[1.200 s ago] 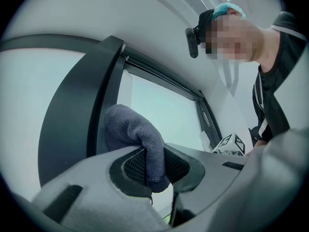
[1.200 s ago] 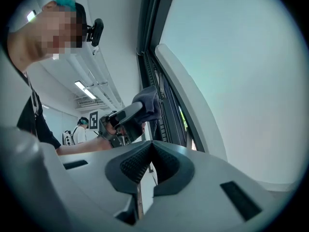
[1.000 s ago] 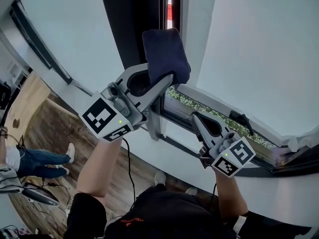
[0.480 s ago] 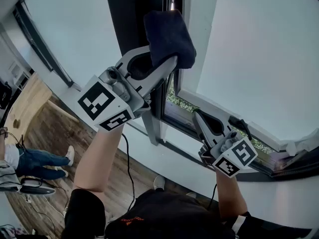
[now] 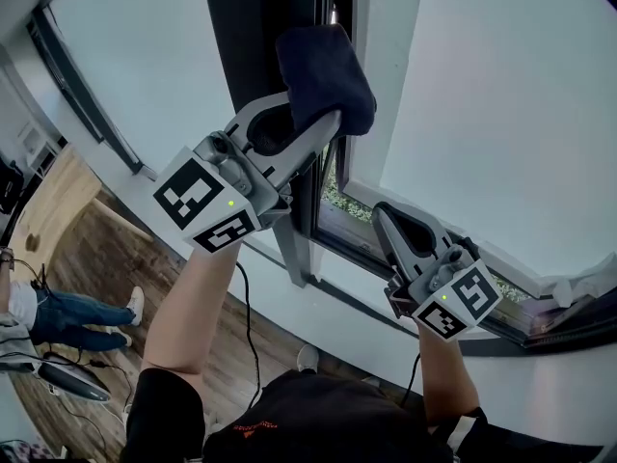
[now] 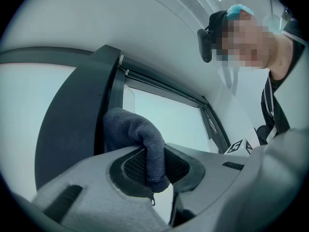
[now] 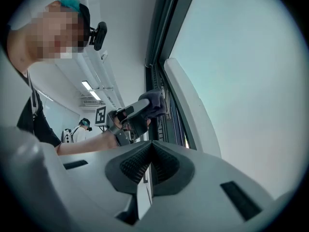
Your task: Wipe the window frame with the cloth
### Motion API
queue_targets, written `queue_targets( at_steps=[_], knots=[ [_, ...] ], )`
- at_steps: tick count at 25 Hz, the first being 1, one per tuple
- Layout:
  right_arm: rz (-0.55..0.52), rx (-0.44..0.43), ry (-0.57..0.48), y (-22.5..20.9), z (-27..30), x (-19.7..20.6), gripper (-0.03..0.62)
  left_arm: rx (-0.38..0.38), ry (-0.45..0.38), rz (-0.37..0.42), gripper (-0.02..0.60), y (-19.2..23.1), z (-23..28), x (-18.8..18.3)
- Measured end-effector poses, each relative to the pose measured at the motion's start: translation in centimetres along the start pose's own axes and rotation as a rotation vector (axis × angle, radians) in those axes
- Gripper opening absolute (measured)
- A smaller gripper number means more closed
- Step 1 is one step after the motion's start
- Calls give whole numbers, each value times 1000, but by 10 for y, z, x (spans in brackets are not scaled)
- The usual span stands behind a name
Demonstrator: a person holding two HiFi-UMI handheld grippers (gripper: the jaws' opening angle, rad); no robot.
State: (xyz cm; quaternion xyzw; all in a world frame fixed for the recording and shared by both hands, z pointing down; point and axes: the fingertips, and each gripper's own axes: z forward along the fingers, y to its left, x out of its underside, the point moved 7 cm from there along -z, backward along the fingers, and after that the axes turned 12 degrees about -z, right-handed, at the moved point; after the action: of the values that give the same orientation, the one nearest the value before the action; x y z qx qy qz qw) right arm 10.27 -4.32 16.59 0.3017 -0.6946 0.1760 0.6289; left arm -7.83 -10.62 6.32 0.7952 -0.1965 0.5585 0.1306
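My left tool [image 5: 307,135] pinches the cloth [image 5: 323,70], its bunched end against the dark window frame [image 5: 255,37] at upper centre, ready for wiping. My right tool [image 5: 393,222], jaws together and empty, hangs lower right.

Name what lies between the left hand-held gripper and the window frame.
The blue cloth, clamped in the left hand-held gripper, before the window frame; left gripper view shows it.

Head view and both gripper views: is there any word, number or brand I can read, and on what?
No legible text anywhere.
Left gripper and right gripper: their cubes bear black-and-white square patterns, not letters.
Shirt: a small orange mark, too small to read.
Cloth: no label shows.
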Motion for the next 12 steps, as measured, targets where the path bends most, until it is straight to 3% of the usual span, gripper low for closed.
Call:
queue_targets(
  at_steps=[12],
  knots=[
    [32, 2, 51, -2, -3, 20, 3, -32, 13, -103, 61, 10, -11, 42]
  ],
)
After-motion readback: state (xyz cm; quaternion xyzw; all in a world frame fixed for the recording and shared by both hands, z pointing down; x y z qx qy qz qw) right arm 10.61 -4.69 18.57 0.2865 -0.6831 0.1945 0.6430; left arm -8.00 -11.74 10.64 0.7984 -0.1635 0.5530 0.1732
